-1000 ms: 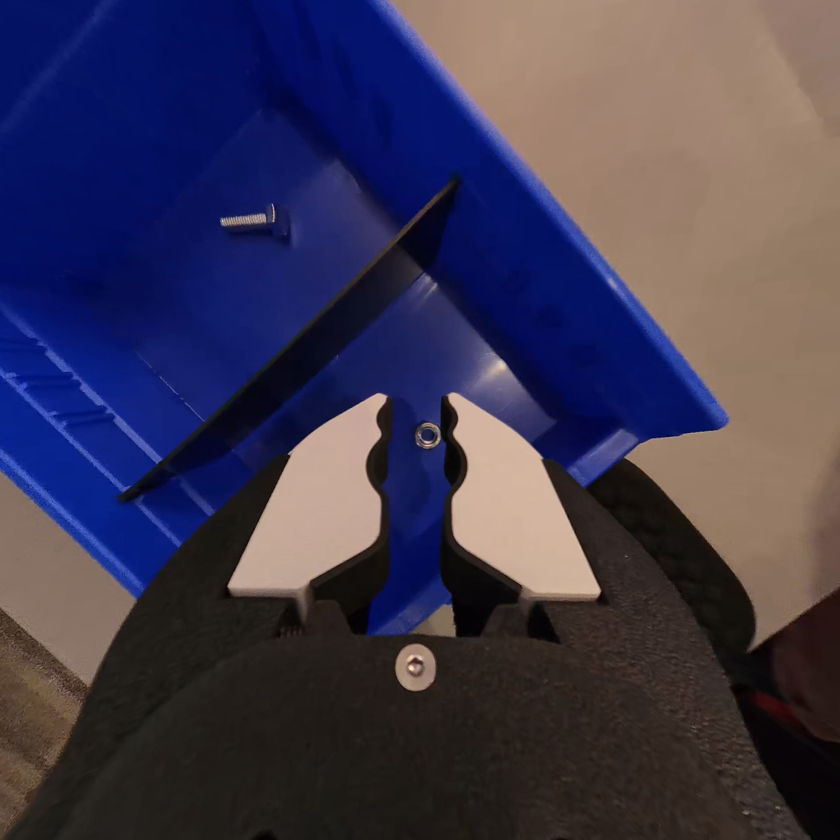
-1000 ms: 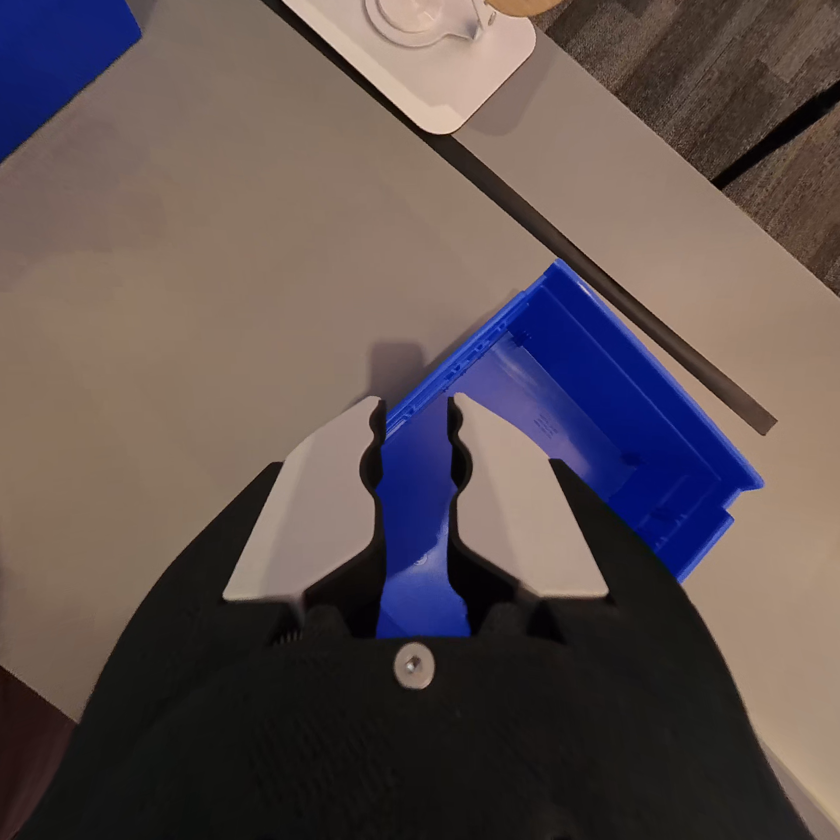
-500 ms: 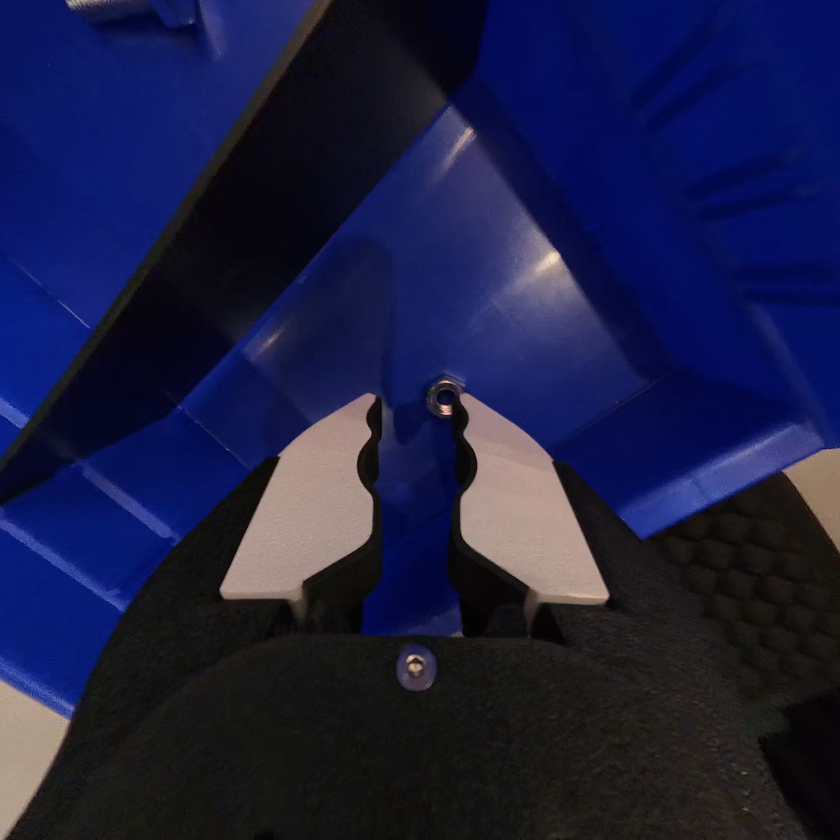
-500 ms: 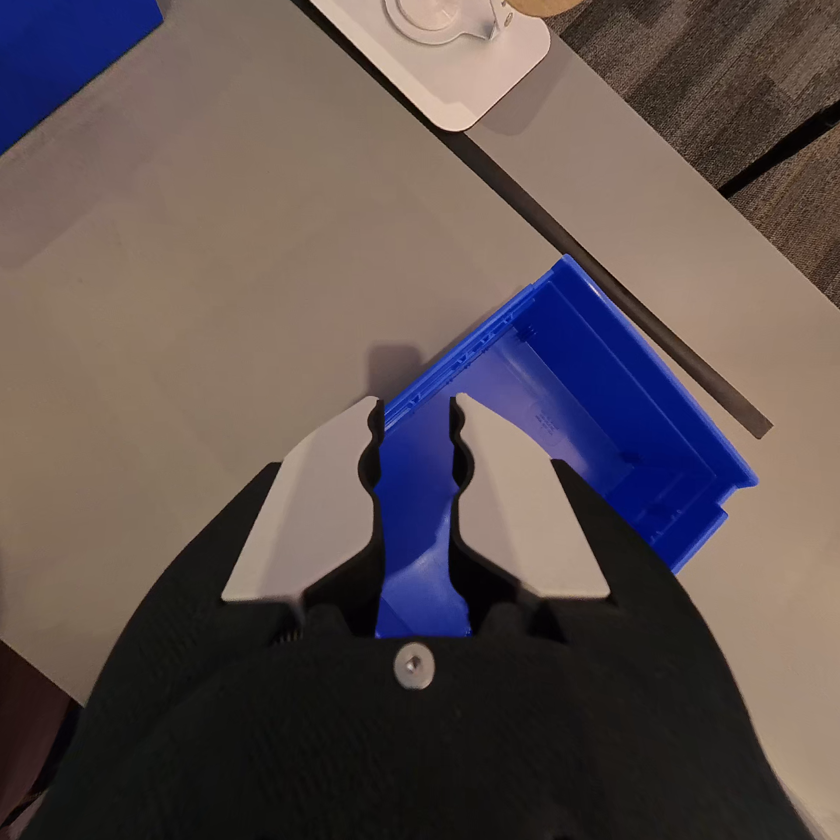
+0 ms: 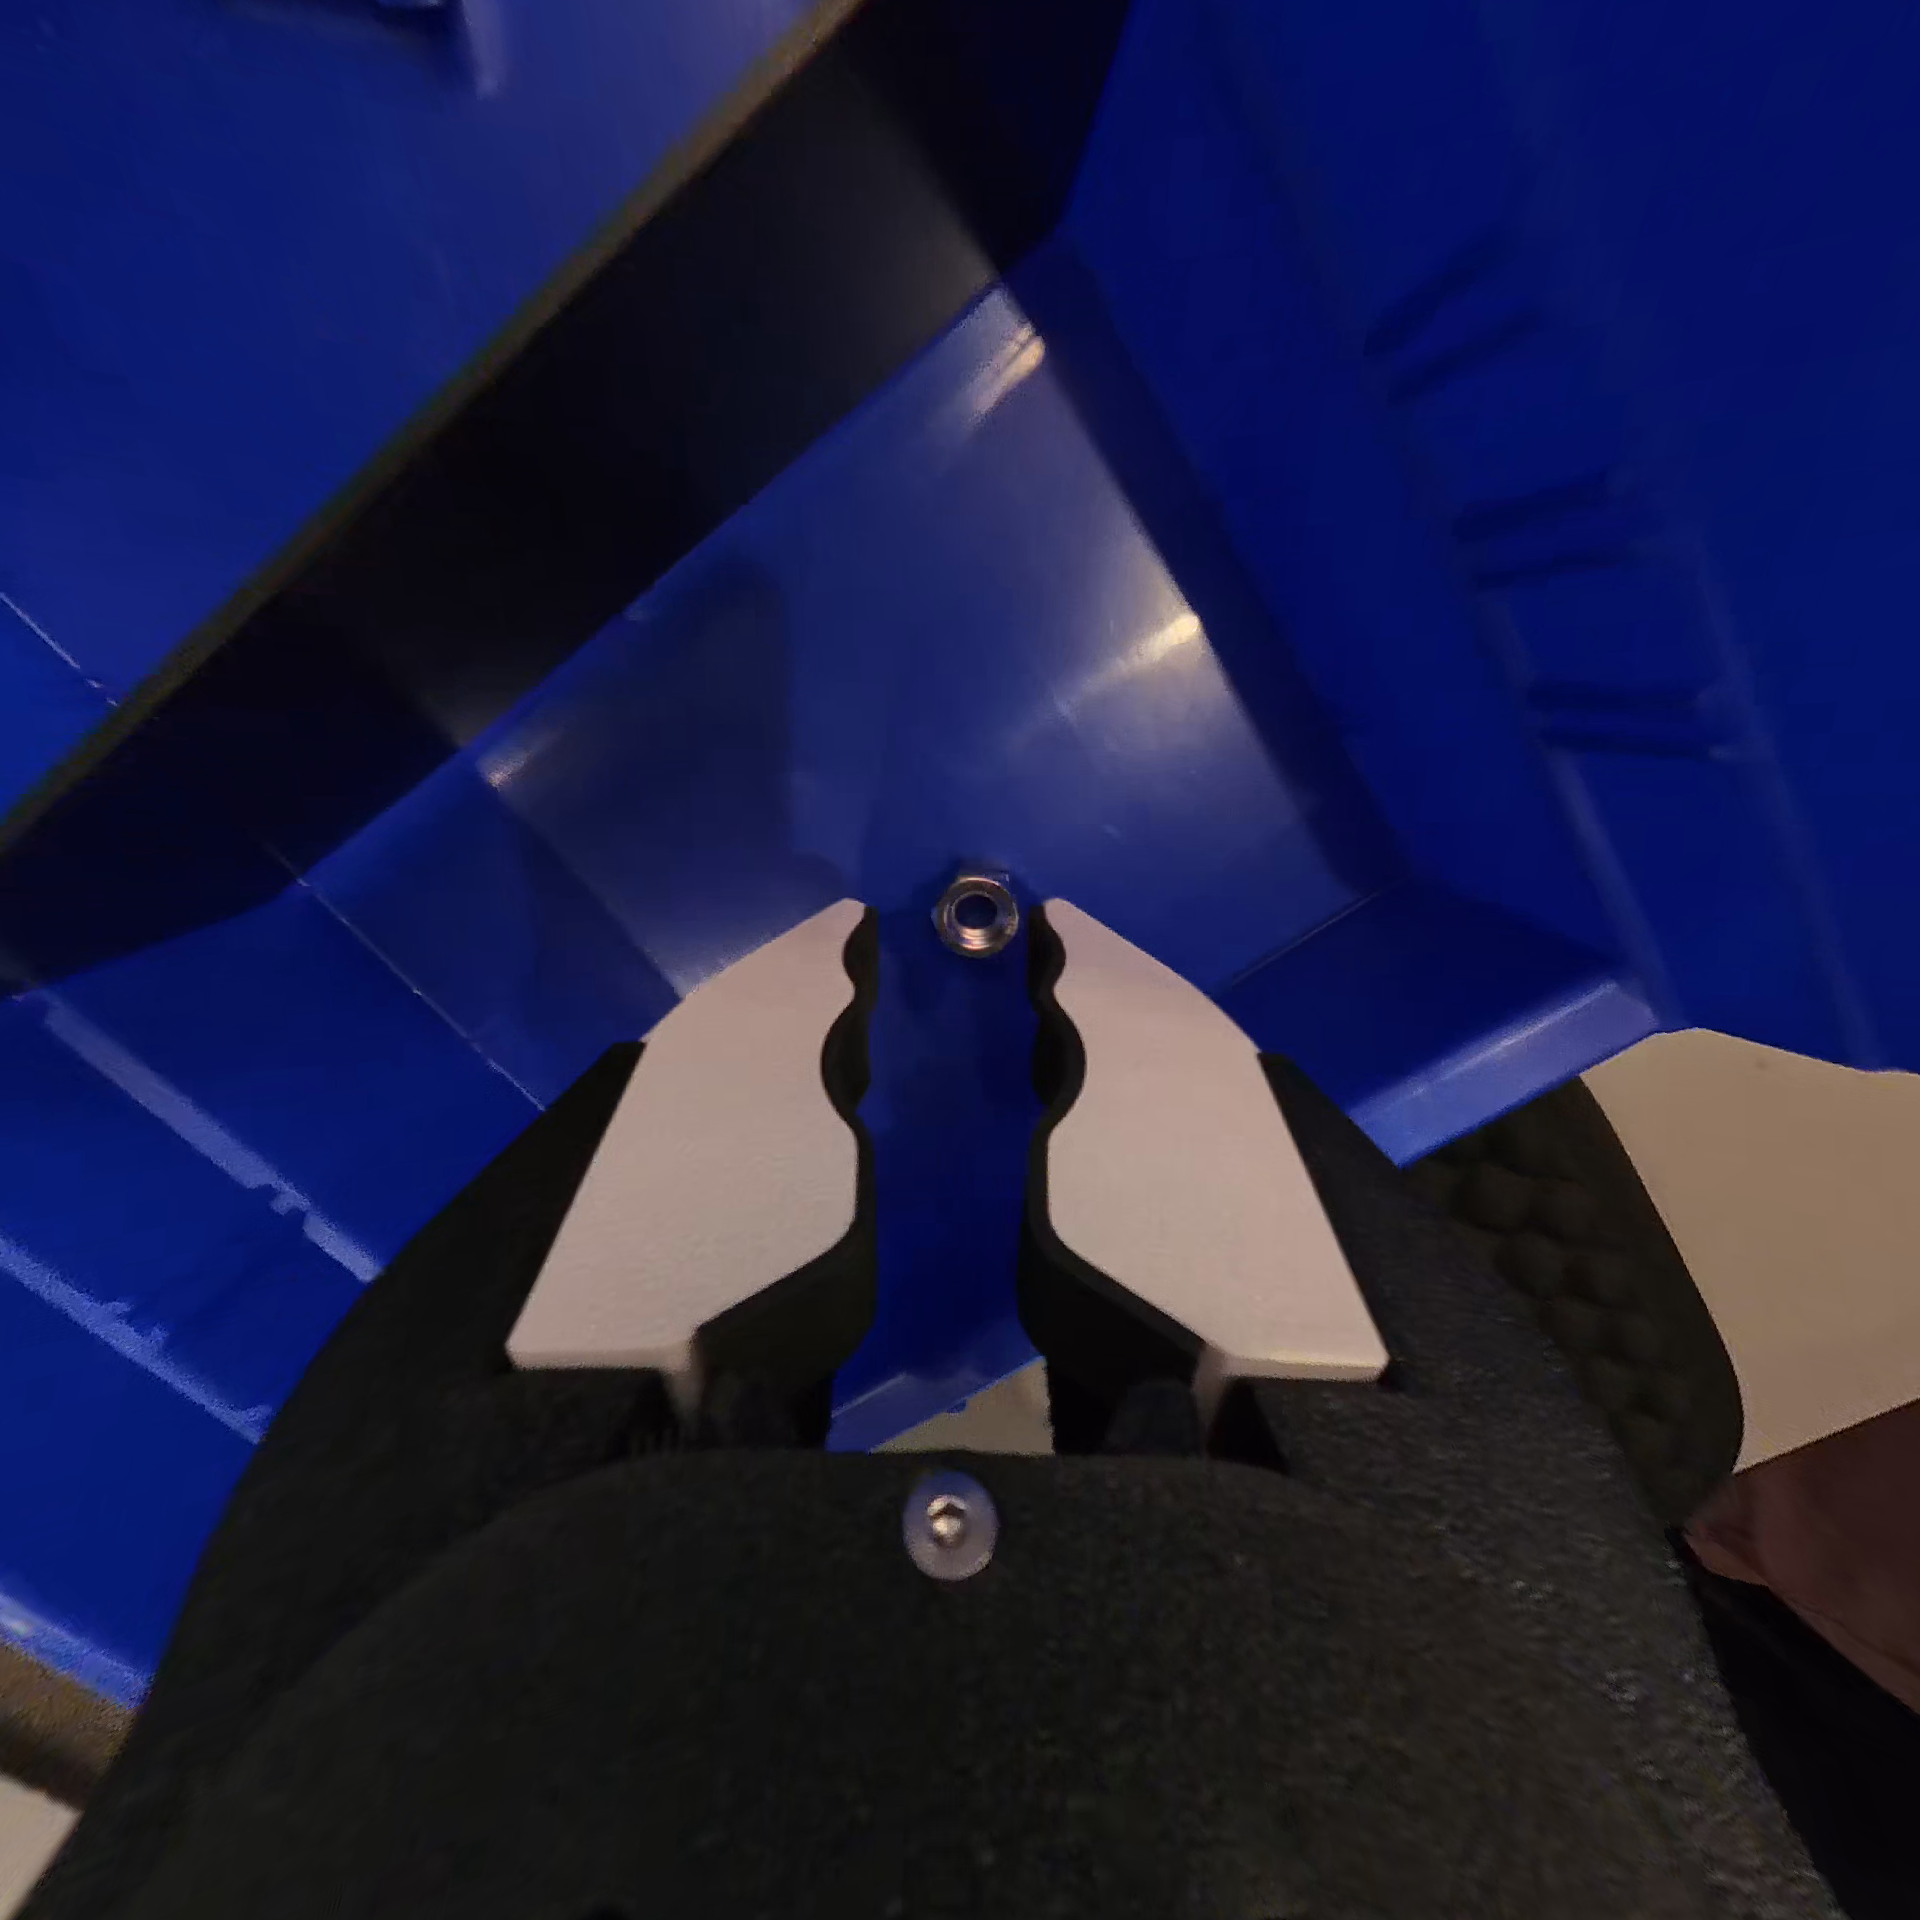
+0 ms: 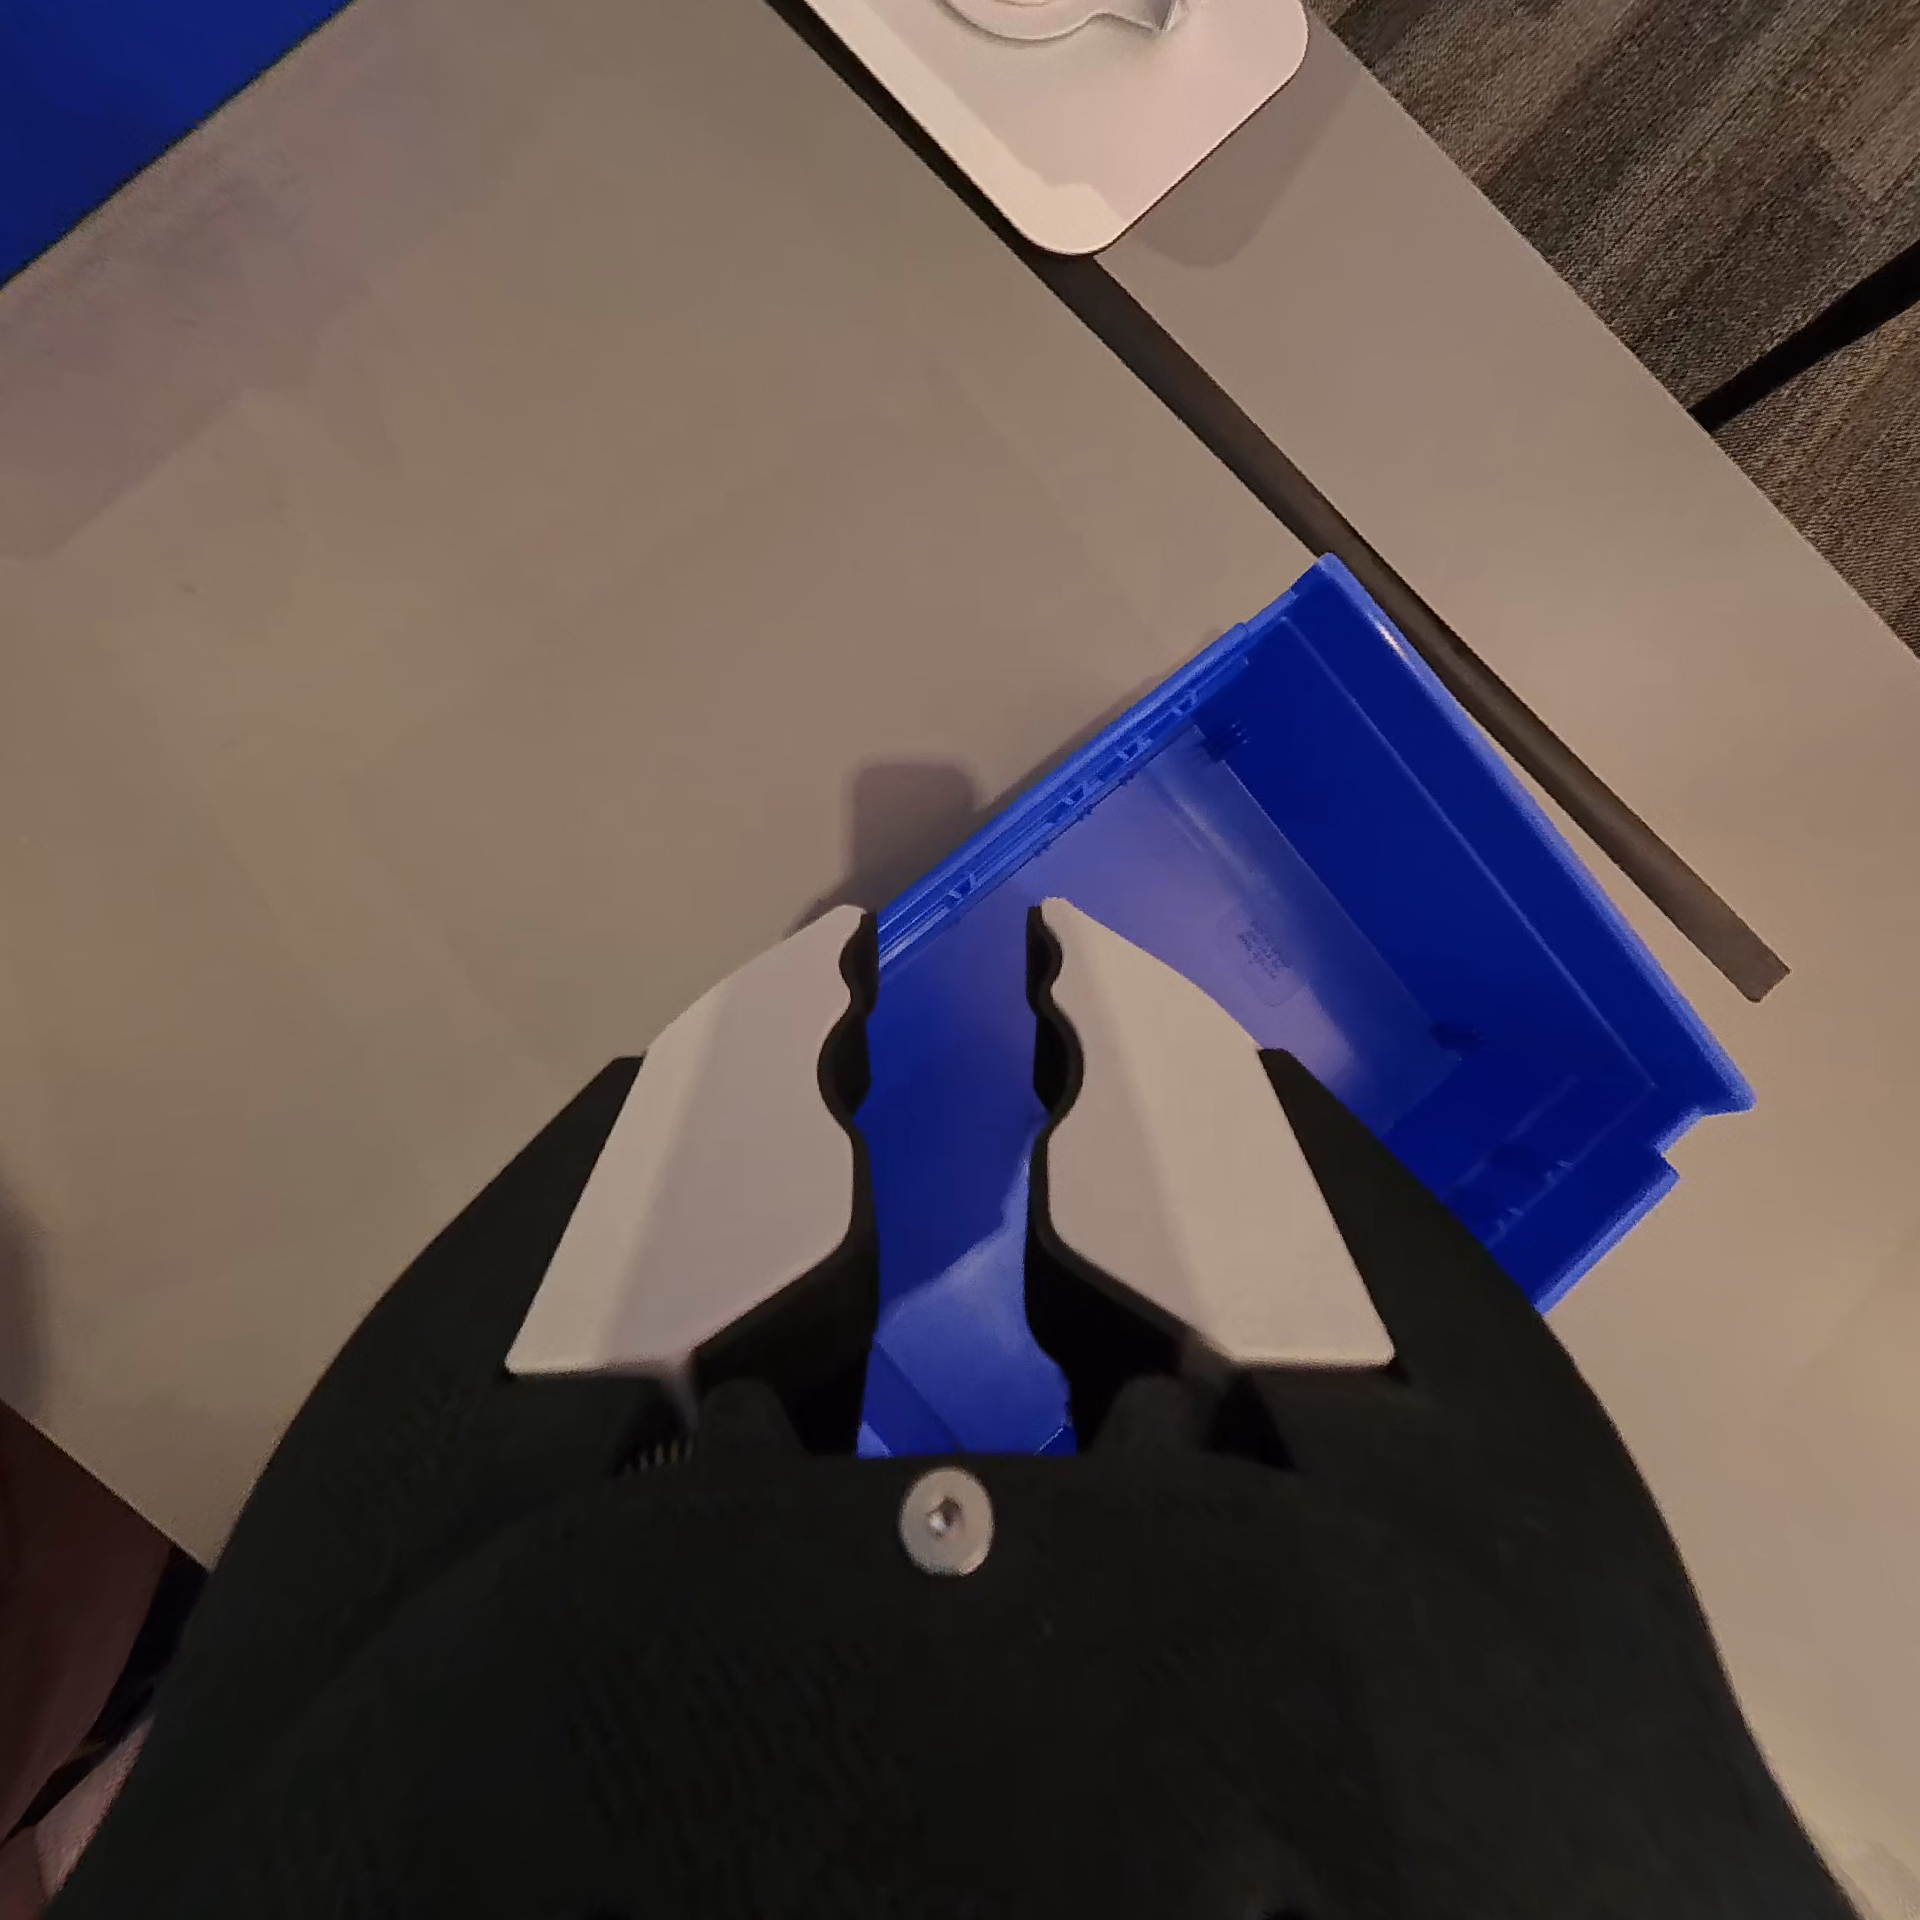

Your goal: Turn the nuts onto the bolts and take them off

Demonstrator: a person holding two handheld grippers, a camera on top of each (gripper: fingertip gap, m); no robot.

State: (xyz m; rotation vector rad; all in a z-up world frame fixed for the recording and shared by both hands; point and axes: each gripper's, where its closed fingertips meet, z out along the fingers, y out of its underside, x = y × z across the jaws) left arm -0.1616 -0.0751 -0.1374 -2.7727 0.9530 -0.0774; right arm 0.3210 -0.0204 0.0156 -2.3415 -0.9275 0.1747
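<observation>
A small silver nut (image 5: 975, 914) lies flat on the floor of a blue bin (image 5: 1455, 436), in the compartment near a black divider (image 5: 540, 478). My left gripper (image 5: 954, 920) is down inside that compartment, open, with its fingertips on either side of the nut and not closed on it. The bolt is out of this view. My right gripper (image 6: 951, 920) is open and empty, held above a second, smaller blue bin (image 6: 1351, 894) on the grey table (image 6: 468, 520); its left fingertip is over the bin's rim.
The blue bin's walls stand close around the left gripper. In the right wrist view a white tray (image 6: 1091, 114) with a clear vessel lies at the far table edge, a dark strip (image 6: 1455, 665) runs behind the small bin, and another blue bin's corner (image 6: 94, 114) shows top left.
My left gripper has gone down into the bin; the nut now sits between its fingertips and the bolt has left the view. My right gripper has drifted slightly over the small bin.
</observation>
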